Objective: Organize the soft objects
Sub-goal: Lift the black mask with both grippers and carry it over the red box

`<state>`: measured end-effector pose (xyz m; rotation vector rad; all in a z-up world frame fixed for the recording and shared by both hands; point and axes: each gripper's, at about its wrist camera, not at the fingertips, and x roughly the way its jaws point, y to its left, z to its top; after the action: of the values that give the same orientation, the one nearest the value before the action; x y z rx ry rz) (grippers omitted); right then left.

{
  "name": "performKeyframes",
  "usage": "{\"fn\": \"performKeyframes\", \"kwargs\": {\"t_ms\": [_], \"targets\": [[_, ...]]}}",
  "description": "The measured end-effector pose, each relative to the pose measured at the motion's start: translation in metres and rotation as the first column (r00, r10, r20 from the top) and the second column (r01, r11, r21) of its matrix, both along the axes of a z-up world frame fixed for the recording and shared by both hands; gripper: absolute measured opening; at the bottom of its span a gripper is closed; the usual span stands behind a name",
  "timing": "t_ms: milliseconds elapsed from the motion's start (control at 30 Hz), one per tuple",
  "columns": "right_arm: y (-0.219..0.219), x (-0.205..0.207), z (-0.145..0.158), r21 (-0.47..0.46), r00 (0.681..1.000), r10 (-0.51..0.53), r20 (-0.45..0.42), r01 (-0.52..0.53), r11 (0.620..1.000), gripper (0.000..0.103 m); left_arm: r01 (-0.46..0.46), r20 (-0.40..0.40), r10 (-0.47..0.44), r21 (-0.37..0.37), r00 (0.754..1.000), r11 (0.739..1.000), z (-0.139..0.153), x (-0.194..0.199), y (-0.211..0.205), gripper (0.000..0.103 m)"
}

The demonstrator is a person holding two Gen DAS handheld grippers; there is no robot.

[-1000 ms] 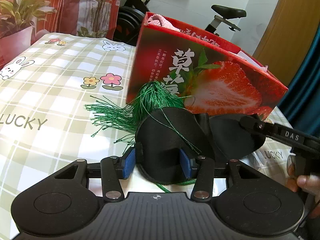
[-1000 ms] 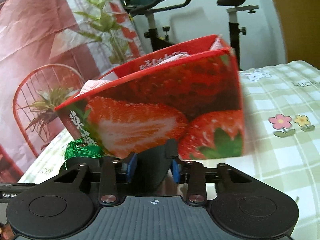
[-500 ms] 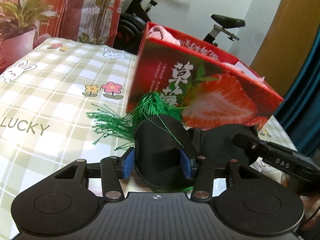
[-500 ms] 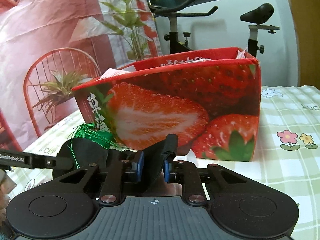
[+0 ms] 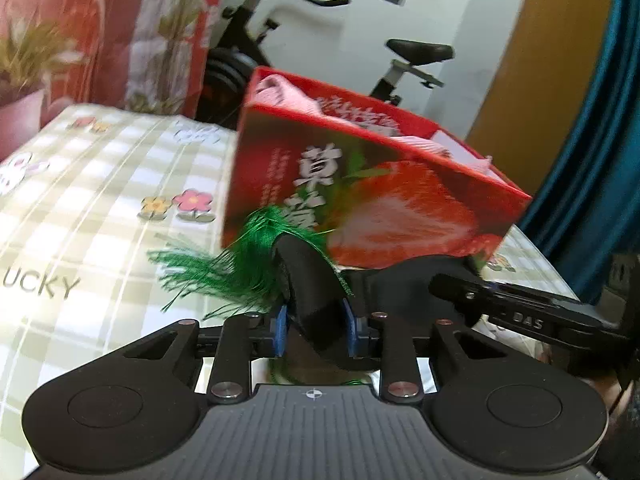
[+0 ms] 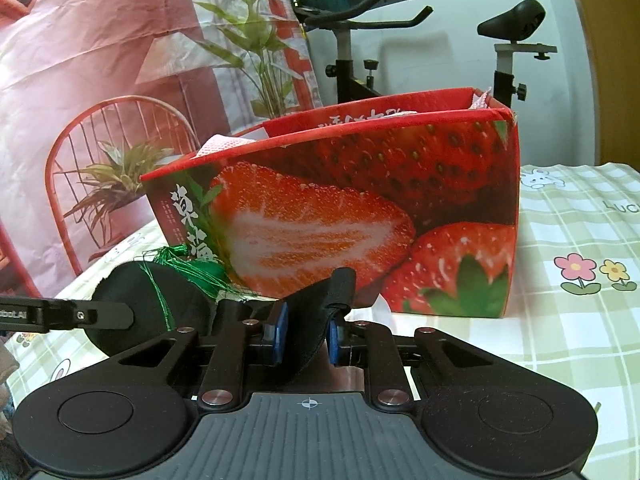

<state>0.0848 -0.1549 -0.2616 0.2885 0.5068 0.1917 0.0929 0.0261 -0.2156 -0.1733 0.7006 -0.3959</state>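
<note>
Red strawberry box is seen open-topped on the checked tabletop; pink cloth is stuffed inside, showing above the rim. Black eye mask with green tassel is held in front of the box, between both tools. Left hand-held gripper: jaws are closing, blue pads pressed on one mask end, fabric bunched between them. Right hand-held gripper: clamped narrow on the other mask end, pads touching fabric. Left view is blurred.
</note>
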Motion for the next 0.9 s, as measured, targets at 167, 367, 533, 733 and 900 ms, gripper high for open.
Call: {"fn": "performKeyframes", "kwargs": {"t_ms": [167, 367, 533, 733, 900], "targets": [[0.0009, 0.0006, -0.0003, -0.004, 1.000, 0.000, -0.002, -0.001, 1.000, 0.019, -0.001, -0.019, 0.000, -0.013, 1.000, 1.000, -0.0053, 0.0035, 0.0047, 0.022], [0.0006, 0.0005, -0.0003, -0.003, 1.000, 0.001, -0.002, -0.001, 1.000, 0.019, -0.008, -0.032, 0.008, -0.014, 0.999, 1.000, -0.0060, 0.0045, 0.0054, 0.022], [0.0006, 0.0006, -0.0003, -0.002, 1.000, 0.001, -0.002, -0.001, 1.000, 0.019, -0.016, -0.048, 0.016, -0.012, 0.999, 1.000, -0.0083, 0.0064, 0.0054, 0.022], [0.0006, -0.0001, 0.0000, -0.002, 1.000, 0.001, -0.001, -0.001, 1.000, 0.019, -0.015, -0.045, 0.015, -0.014, 0.999, 1.000, -0.0079, 0.0065, 0.0058, 0.022], [0.0046, -0.0050, 0.0042, -0.031, 1.000, 0.008, 0.027, -0.007, 0.999, 0.019, 0.002, -0.013, -0.003, -0.016, 1.000, 1.000, -0.0044, 0.0029, 0.0051, 0.020]]}}
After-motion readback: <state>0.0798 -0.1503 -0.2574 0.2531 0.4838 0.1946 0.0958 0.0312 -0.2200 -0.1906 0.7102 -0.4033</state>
